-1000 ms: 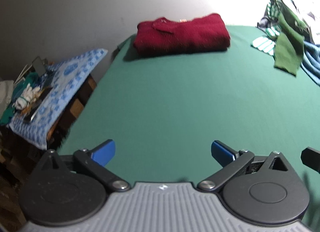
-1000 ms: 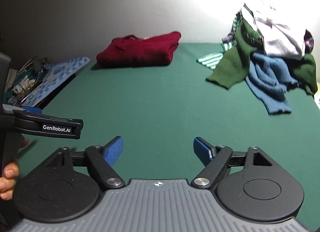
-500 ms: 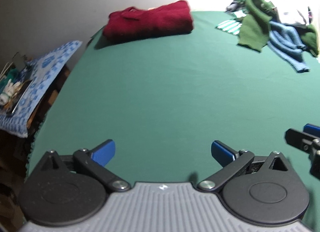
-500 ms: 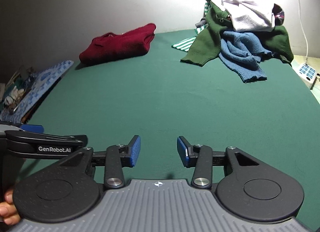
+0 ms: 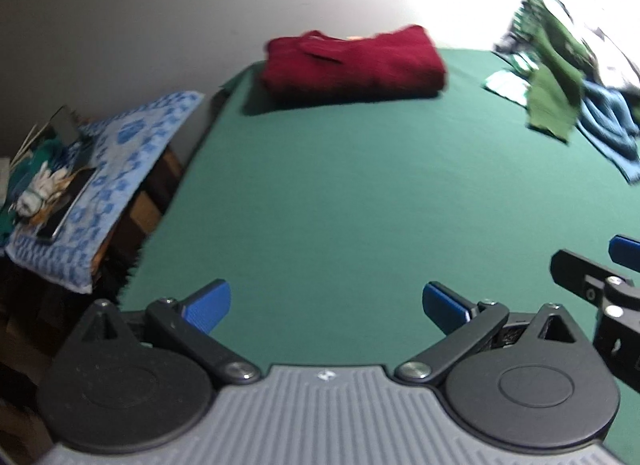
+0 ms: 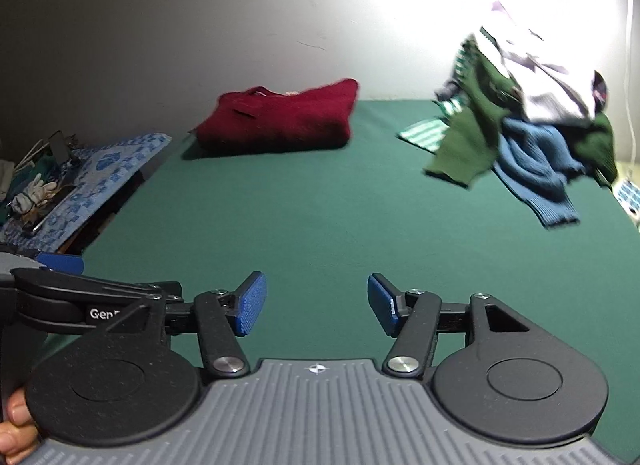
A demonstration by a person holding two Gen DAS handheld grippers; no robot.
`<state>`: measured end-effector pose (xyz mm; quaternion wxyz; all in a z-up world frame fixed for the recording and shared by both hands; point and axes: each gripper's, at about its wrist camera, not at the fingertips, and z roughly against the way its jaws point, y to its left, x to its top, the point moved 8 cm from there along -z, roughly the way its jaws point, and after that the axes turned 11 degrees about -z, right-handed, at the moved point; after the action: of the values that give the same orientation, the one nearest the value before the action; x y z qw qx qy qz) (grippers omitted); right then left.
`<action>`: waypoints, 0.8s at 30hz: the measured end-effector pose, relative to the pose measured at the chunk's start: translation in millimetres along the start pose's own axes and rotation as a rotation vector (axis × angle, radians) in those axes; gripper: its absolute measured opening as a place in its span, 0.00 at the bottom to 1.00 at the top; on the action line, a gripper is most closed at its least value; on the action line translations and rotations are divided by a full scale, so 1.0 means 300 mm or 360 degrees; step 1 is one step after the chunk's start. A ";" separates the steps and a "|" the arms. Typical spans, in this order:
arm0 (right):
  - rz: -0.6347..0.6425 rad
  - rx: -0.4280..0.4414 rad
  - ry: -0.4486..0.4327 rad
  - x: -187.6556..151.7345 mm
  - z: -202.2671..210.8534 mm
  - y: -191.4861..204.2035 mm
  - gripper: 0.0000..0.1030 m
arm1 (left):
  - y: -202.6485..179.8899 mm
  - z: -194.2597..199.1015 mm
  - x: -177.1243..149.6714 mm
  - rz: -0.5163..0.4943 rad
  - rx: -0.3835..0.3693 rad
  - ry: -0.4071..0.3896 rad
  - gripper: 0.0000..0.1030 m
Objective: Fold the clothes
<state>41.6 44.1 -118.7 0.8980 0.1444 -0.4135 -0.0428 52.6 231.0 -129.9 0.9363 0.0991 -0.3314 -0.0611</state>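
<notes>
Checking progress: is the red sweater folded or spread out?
Folded: the red sweater lies as a compact, thick rectangular bundle on the green table.

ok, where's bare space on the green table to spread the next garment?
The green table is bare from both grippers up to the folded red sweater far left. Crowded far right: the unfolded clothes pile.

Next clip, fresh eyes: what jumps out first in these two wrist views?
The folded red sweater lies at the far edge of the green table, near the wall. To its right, a loose heap of unfolded clothes in green, blue and white is piled against the brightly lit wall. Up close, the right gripper and the left gripper hang open and empty above the bare cloth.
</notes>
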 end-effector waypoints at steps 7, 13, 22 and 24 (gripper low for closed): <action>0.0042 -0.0002 -0.0027 0.058 -0.030 0.117 0.64 | 0.095 0.033 -0.008 0.0071 -0.0003 -0.0036 0.99; -0.0010 -0.0012 -0.0047 0.055 -0.033 0.122 0.65 | 0.106 0.047 -0.002 0.0070 -0.0014 -0.0055 0.99; -0.0015 0.0000 -0.0011 0.065 -0.050 0.099 0.65 | 0.099 0.050 0.037 0.0059 0.0036 -0.0101 0.99; -0.0019 0.0002 -0.0004 0.067 -0.053 0.092 0.65 | 0.093 0.045 0.044 0.0047 0.0048 -0.0101 0.99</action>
<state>65.6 70.1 -105.6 0.8971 0.1474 -0.4137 -0.0479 55.5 254.0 -105.3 0.9245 0.1063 -0.3634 -0.0453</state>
